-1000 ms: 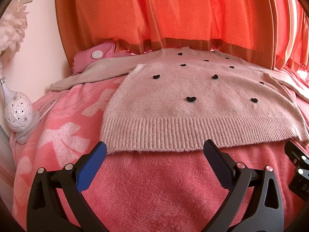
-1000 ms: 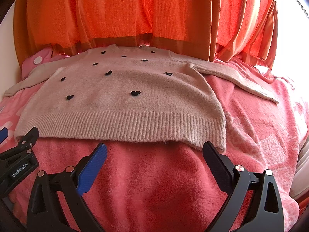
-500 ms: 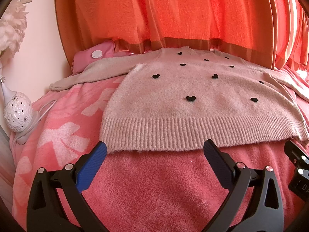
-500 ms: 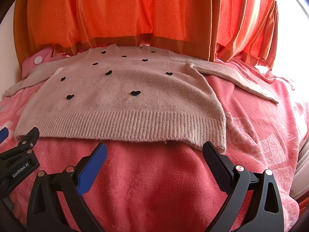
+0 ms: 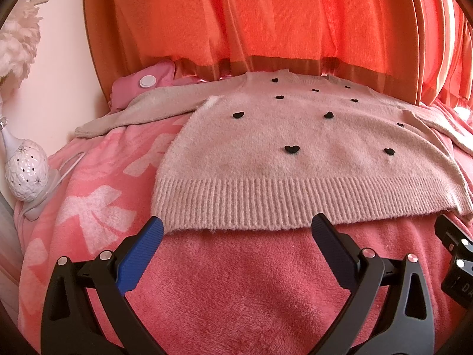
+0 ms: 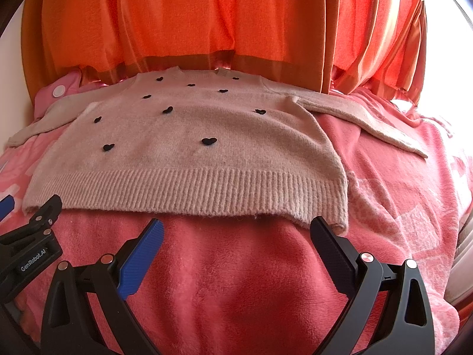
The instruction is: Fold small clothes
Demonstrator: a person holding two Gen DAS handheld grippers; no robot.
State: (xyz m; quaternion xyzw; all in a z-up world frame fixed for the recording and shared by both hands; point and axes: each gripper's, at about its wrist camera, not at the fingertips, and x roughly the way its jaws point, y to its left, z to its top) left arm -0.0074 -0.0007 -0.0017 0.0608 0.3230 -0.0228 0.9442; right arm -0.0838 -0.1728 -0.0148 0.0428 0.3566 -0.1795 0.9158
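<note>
On blanket [image 5: 236,281]: sweater [image 5: 295,159] flat, both tongs [image 5: 236,230] [image 6: 236,230] spread.

orange curtains [image 5: 266,14], pale wall [image 5: 59,59], pink blanket [image 6: 236,281]

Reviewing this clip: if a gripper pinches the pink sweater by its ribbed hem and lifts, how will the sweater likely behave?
The sweater looks like soft fuzzy knit lying limp on the blanket, so it would probably drape and sag, not hold shape. Its spread sleeves would likely trail. The thick ribbed hem should grip well. Both the left gripper and right gripper are open.
</note>
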